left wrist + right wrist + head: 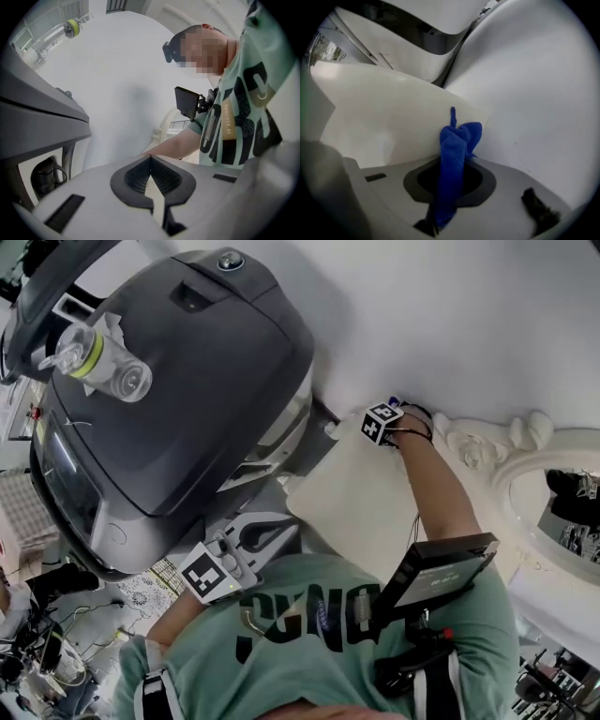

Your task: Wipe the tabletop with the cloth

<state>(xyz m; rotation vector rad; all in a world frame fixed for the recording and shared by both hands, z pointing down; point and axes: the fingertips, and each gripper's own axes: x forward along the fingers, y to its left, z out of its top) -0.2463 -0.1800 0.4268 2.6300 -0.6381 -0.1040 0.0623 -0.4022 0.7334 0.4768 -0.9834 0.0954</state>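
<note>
right gripper [451,157]: jaws clamped on blue cloth [457,138], bunch beyond fingertips at cream tabletop [384,108] edge | left gripper [150,159]: closed, empty | next: press flat, overlap strokes, firm pinch

Right gripper [453,158]: jaws clamped on the blue cloth [457,140], no gap visible either side of it. The cloth runs as a folded strip down through the dark jaw opening, and its bunched end sticks out past the tips, with one thin corner pointing up. Behind it is the cream tabletop [384,112], tilted in this view; the cloth end sits over the tabletop's right corner edge, contact can't be confirmed. A plain white wall [534,84] lies right of that edge. A white machine body with a dark band [422,33] crosses the top of the view. A small black part [539,211] sits on the gripper housing at lower right, too blurred to identify.
</note>
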